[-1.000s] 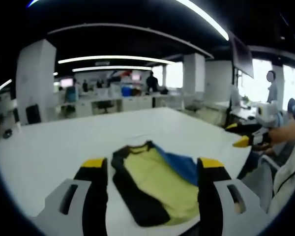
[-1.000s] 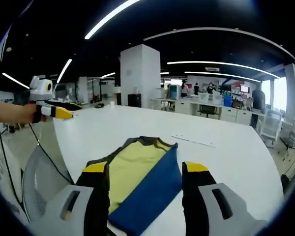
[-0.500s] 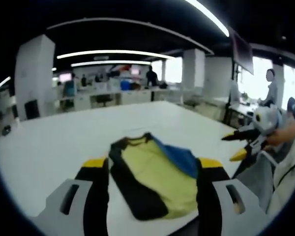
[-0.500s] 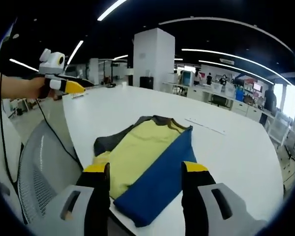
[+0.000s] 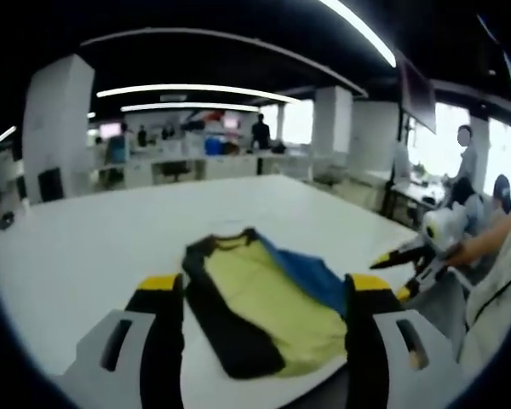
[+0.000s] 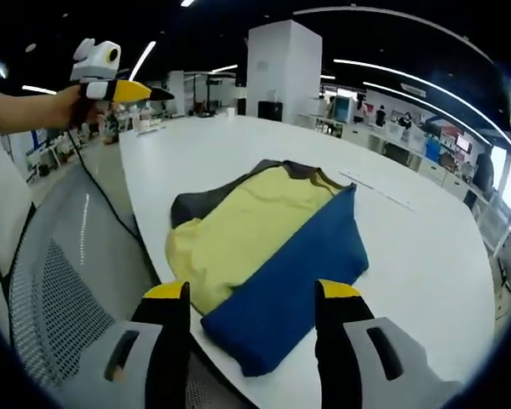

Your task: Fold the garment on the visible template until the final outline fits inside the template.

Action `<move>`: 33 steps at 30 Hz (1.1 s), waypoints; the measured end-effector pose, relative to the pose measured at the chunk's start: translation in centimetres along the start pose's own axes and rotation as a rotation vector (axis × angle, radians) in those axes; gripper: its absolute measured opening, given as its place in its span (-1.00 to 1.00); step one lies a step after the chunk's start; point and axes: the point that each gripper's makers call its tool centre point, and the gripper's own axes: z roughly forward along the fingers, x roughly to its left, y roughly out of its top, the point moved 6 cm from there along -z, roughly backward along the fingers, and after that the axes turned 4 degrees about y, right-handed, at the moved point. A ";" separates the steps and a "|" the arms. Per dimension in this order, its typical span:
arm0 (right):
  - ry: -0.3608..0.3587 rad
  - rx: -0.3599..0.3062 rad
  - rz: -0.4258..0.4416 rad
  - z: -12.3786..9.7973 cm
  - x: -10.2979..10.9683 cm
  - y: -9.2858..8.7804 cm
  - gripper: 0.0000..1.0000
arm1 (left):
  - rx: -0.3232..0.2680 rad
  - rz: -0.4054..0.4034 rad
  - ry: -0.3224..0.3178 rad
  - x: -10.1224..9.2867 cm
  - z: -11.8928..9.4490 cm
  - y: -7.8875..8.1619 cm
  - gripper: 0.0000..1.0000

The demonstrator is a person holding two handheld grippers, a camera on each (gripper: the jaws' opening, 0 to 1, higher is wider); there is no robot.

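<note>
Soft folded garment [image 6: 264, 247] on smooth white table [image 6: 426, 256].

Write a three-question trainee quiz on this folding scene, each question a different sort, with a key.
1. True or false: the garment lies flat on the white table, and neither hand-held gripper touches it.
2. Multiple choice: in the right gripper view, which panel of the garment lies nearest the right hand-held gripper? A) blue B) red C) white
3. Fill in: in the right gripper view, the left hand-held gripper is held up at the upper ____ of the picture.

Key: 1 true; 2 A; 3 left. The left hand-held gripper's jaws look closed together there. The right hand-held gripper's jaws stand apart with nothing between them.
</note>
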 end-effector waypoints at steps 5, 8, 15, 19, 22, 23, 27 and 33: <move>0.016 0.053 0.013 0.8 0.3 -0.9 0.19 | 0.021 0.012 -0.024 -0.2 -0.1 -0.4 0.50; 0.022 0.090 0.012 1.3 0.6 -1.5 0.20 | 0.031 0.004 -0.033 -0.3 0.0 -0.7 0.72; 0.081 0.199 -0.119 2.6 1.5 -2.5 0.19 | 0.109 0.010 -0.076 -0.6 -0.2 -2.1 0.84; 0.097 0.224 -0.130 3.2 1.6 -2.6 0.15 | 0.128 0.007 -0.087 -0.6 -0.5 -2.4 0.81; 0.104 0.240 -0.134 3.5 1.4 -2.9 0.09 | 0.134 0.002 -0.086 -0.6 -0.7 -2.7 0.80; 0.105 0.248 -0.136 3.6 1.3 -3.0 0.07 | 0.135 0.001 -0.086 -0.5 -0.7 -2.7 0.80; 0.114 0.275 -0.176 4.2 1.1 -3.3 -0.05 | 0.145 0.003 -0.084 -0.5 -0.8 -3.0 0.78; 0.162 0.331 -0.252 4.7 1.7 -3.9 -0.64 | 0.148 0.004 -0.078 -0.3 -0.8 -3.0 0.76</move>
